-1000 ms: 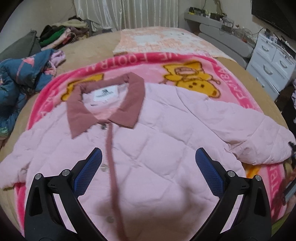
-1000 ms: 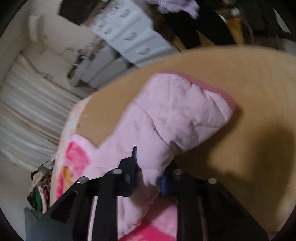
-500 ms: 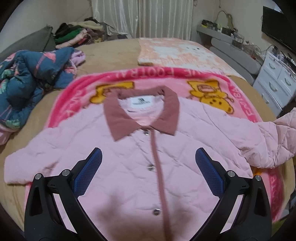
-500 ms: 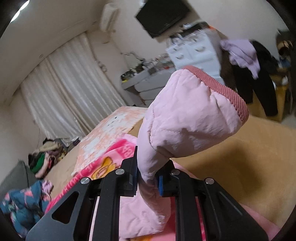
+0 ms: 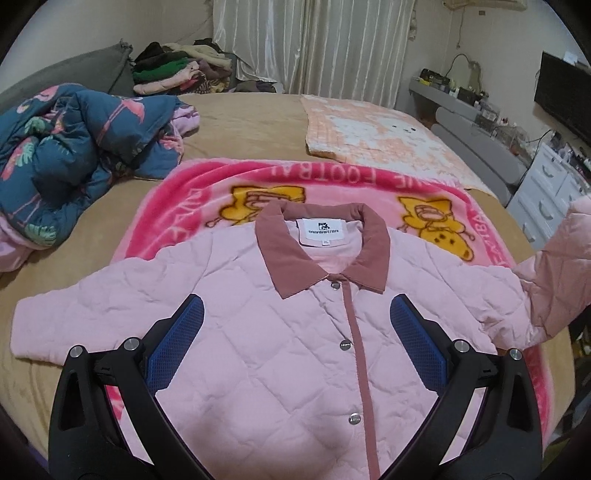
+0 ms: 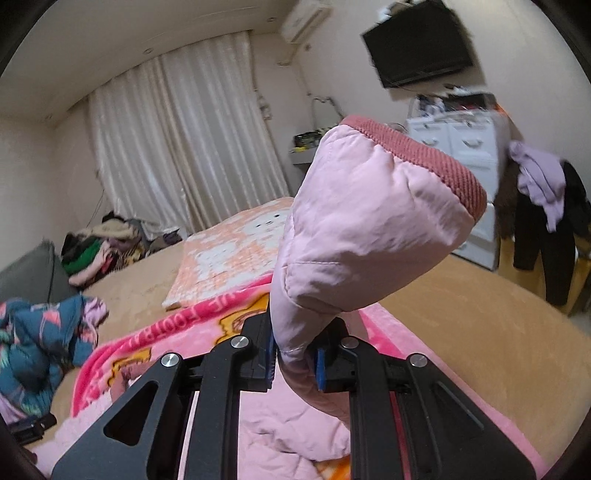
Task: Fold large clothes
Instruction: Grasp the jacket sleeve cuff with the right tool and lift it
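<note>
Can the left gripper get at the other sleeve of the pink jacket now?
Probably yes. The left gripper is open and empty above the pink jacket, and its flat sleeve has nothing lying on it.

Walls: plain cream, with an air conditioner [image 6: 303, 18] mounted high near the ceiling.
Window: covered by long pale curtains [image 5: 314, 44].
Bed: wide, under a tan cover [image 5: 251, 122].
Furniture: a white chest of drawers [image 6: 461, 147] by the wall, a dark television [image 6: 417, 44] above it.
Light: dim, indoor.
</note>
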`<action>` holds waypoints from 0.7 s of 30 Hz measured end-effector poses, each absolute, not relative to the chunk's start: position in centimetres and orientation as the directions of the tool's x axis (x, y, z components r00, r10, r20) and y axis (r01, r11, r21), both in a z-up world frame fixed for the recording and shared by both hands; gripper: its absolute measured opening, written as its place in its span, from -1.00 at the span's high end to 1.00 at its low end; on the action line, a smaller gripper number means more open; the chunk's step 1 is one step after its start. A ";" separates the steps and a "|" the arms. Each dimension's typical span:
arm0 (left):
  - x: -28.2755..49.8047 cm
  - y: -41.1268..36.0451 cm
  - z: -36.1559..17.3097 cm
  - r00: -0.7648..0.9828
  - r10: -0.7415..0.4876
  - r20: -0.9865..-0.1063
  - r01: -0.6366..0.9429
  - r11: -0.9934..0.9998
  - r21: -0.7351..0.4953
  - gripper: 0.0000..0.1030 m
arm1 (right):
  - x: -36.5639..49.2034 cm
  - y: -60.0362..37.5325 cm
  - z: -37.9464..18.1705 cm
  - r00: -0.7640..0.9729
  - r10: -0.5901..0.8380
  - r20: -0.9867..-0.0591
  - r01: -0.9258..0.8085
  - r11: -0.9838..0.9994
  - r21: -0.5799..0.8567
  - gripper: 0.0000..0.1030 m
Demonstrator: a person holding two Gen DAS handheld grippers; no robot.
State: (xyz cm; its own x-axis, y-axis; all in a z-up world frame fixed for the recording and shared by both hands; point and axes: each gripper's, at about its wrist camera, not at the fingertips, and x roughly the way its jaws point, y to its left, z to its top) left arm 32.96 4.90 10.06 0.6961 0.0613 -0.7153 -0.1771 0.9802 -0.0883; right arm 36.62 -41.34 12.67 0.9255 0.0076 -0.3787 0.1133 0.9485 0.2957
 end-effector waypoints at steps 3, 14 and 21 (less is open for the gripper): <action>32.3 6.4 10.4 0.713 0.020 -0.701 -0.161 0.978 -0.136 -0.84 | 36.7 -38.9 13.9 0.930 0.022 -0.366 0.081 0.961 0.263 0.71; 29.8 12.3 10.5 0.731 0.000 -0.682 -0.197 0.958 -0.210 -0.84 | 36.1 -30.1 16.3 0.938 0.144 -0.316 -0.084 0.977 0.196 0.71; 28.4 15.2 9.6 0.738 0.064 -0.672 -0.266 0.943 -0.202 -0.84 | 35.8 -24.8 16.2 0.923 0.217 -0.318 -0.172 0.971 0.165 0.71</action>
State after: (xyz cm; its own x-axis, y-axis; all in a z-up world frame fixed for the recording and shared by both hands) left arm 28.37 15.24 9.64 0.7381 0.0642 -0.6716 -0.2659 0.9425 -0.2022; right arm 35.78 -24.82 16.25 0.9229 0.2171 -0.3182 -0.1716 0.9713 0.1649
